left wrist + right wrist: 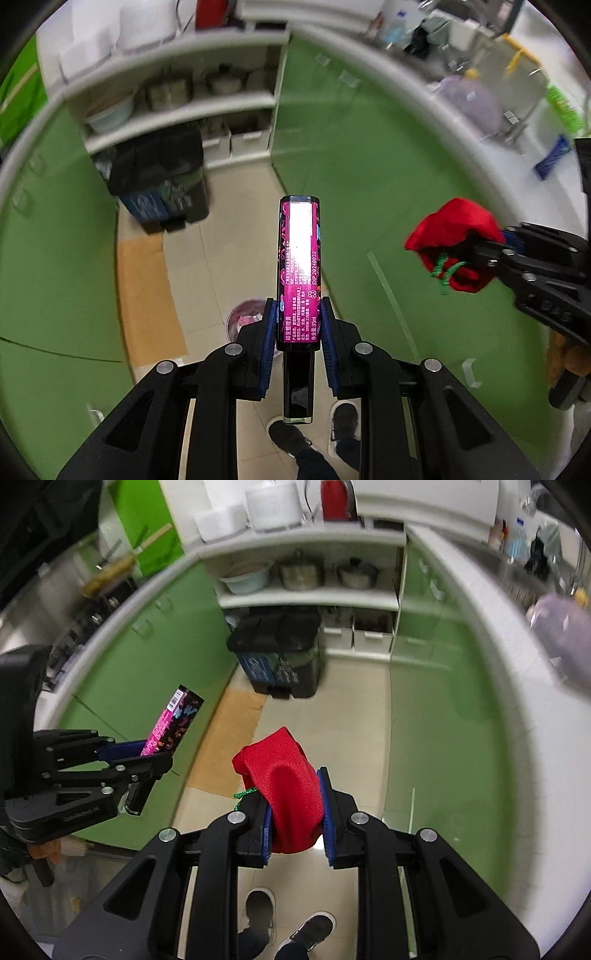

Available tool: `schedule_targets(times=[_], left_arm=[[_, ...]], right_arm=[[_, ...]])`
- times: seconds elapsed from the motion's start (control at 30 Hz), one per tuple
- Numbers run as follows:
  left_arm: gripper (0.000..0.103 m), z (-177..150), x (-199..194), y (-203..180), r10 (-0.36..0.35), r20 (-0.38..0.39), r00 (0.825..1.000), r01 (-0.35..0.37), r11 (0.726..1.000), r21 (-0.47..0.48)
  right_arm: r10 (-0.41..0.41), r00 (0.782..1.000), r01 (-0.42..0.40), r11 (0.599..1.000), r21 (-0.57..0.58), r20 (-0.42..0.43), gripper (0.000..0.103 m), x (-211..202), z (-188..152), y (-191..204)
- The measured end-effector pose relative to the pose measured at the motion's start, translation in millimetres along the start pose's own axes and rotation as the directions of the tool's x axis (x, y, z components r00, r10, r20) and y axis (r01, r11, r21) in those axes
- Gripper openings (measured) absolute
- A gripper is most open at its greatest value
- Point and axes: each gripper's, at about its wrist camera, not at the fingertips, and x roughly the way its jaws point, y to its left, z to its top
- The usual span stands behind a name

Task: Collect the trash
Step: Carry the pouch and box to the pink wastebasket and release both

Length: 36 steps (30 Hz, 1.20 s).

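In the left wrist view, the left gripper (298,325) sits at lower centre with its blue-padded fingers closed narrowly on a slim magenta and black printed carton (298,273), which stands up along the fingers toward the middle of the frame. At the right edge, the right gripper (491,254) reaches in holding a crumpled red mesh fabric pouch with a green drawstring (456,245). Above and left of centre, a black two-compartment pedal bin with blue and dark front panels (162,184) stands on the pale tiled floor (236,258) at the foot of the white shelving. A small round container with pink contents (243,323) shows on the floor just left of the gripper's fingers; what it is I cannot tell. In the right wrist view, the right gripper (297,819) at lower centre is clamped on the red pouch (284,782), which bulges up from between the pads. At the left edge the left gripper (147,755) holds the carton (173,725) tilted up to the right. The pedal bin (280,653) lies straight ahead above centre, well apart from both grippers, its lids looking closed. By my reading, picking up is done for these two pieces; carrying them to the bin, opening it and dropping them in are left.
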Motion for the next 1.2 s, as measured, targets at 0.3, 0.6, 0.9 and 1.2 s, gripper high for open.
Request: schedule_targets(times=[0.3, 0.6, 0.9, 1.2], left_arm=[[0.029, -50, 189, 60, -0.054, -0.042, 0.998, 0.052, 0.997, -0.061], [0.098, -59, 231, 90, -0.020, -0.011, 1.000, 0.018, 0.993, -0.118], [0.098, -61, 196, 123, -0.031, 0.047, 0.998, 0.040, 0.974, -0.223], [0.098, -75, 177, 163, 0.019, 0.096, 0.995, 0.009, 0.961, -0.276]], right_arm=[[-0.017, 0.998, 0.018, 1.000, 0.011, -0.061, 0.021, 161, -77, -27], [-0.015, 0.995, 0.014, 1.000, -0.008, -0.100, 0.021, 225, -103, -39], [0.029, 0.987, -0.042, 0.996, -0.074, -0.159, 0.021, 257, -93, -5], [0.078, 0.973, -0.111, 0.983, -0.145, -0.215, 0.055, 317, -85, 35]])
